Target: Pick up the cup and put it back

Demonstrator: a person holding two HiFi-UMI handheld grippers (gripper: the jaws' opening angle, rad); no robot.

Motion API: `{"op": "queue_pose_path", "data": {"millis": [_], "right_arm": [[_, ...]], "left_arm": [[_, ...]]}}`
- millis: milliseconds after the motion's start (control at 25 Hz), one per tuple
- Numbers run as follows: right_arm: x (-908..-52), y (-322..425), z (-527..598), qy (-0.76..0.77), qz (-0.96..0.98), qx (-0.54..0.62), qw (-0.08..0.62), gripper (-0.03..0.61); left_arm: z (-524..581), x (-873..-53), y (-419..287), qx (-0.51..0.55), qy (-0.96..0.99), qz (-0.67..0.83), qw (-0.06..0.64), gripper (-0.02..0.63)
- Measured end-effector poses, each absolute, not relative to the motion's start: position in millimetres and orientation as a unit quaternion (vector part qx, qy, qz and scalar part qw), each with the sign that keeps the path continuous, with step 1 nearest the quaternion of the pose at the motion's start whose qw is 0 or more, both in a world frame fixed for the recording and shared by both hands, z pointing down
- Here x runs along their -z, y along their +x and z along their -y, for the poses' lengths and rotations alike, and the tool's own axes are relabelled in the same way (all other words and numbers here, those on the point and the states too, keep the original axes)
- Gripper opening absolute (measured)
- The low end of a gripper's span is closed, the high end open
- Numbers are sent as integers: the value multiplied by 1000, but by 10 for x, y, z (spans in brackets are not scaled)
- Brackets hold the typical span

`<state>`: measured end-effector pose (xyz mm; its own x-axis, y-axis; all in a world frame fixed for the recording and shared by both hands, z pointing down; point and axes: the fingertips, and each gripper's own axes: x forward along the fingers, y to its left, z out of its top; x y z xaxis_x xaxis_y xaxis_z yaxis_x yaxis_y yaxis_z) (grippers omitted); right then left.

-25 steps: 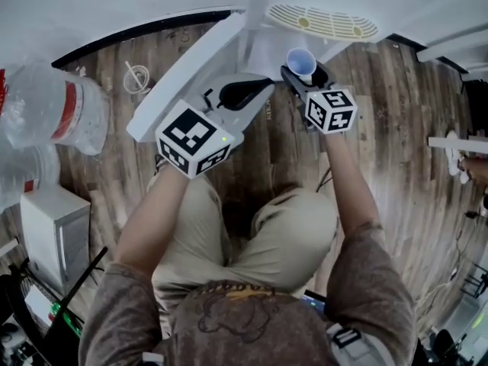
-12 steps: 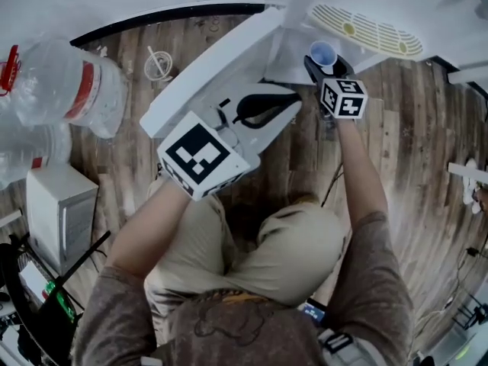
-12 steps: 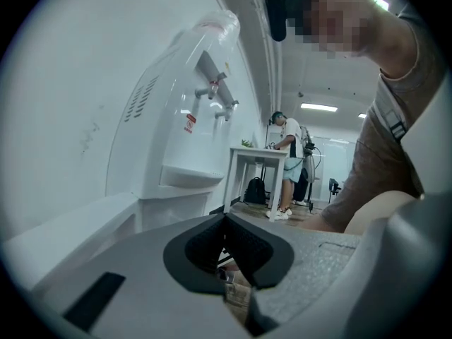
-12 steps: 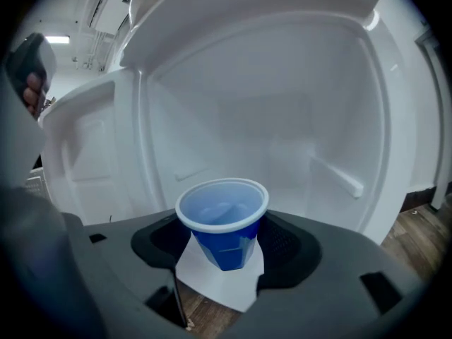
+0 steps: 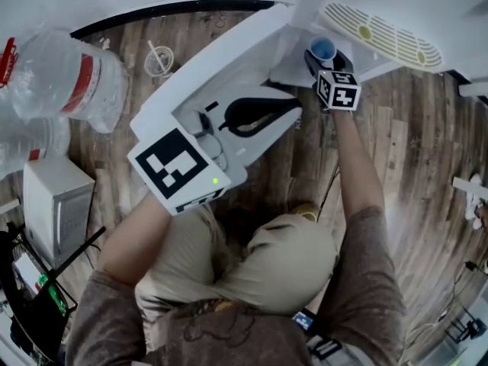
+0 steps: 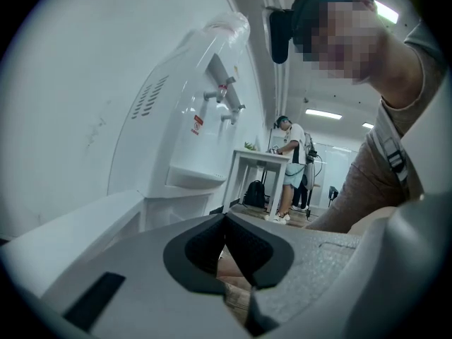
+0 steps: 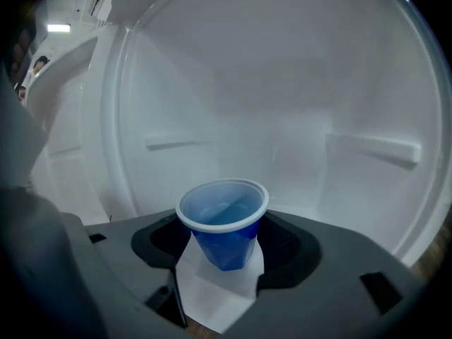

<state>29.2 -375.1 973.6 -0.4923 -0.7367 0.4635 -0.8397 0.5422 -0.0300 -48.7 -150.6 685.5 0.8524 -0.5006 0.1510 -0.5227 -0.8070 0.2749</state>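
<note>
Right gripper view looks into the white recess of the water dispenser [image 7: 296,97], and my right tongs [image 7: 224,240] stand fairly wide apart, with the blue cup [image 7: 223,217] clamped between them. The pads press on its lower wall from both sides, and the wall looks a little pinched there. The cup is upright with its white rim level. I cannot tell whether its base is resting on the white ledge [image 7: 212,299] beneath it or hanging just above it. Nor can I tell whether there is water inside.

My left tongs [image 6: 224,219] are closed tip to tip on nothing. They are held back beside the dispenser's body, apart from the cup.

I judge the cup itself to be the main hazard. It is thin and tapered, so too hard a squeeze would buckle it, and too light a grip would let it slide down through the pads. If I let go while it hangs above the ledge or leans, it could land on its edge and topple, spilling whatever it holds. The recess is also tight, so a careless lift or pull-out could knock the rim against the walls.
</note>
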Motion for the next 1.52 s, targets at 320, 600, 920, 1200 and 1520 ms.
{"op": "queue_pose_path", "data": {"millis": [320, 600, 920, 1200, 1520], "right_arm": [[-9915, 348, 3908, 473, 850, -134, 188, 299], [-9927, 336, 3947, 469, 856, -133, 173, 299], [-9826, 331, 3925, 470, 858, -134, 155, 341], [-9738, 383, 3853, 465, 861, -131, 160, 381], [-9498, 483, 3713, 463, 862, -124, 166, 399]], "left_arm": [[1555, -6948, -526, -57, 946, 275, 161, 2], [1558, -7000, -493, -70, 945, 275, 165, 2], [1552, -7003, -457, -71, 946, 272, 164, 2], [1610, -7075, -421, -73, 945, 270, 169, 2], [1686, -7147, -348, -64, 952, 256, 158, 2]]}}
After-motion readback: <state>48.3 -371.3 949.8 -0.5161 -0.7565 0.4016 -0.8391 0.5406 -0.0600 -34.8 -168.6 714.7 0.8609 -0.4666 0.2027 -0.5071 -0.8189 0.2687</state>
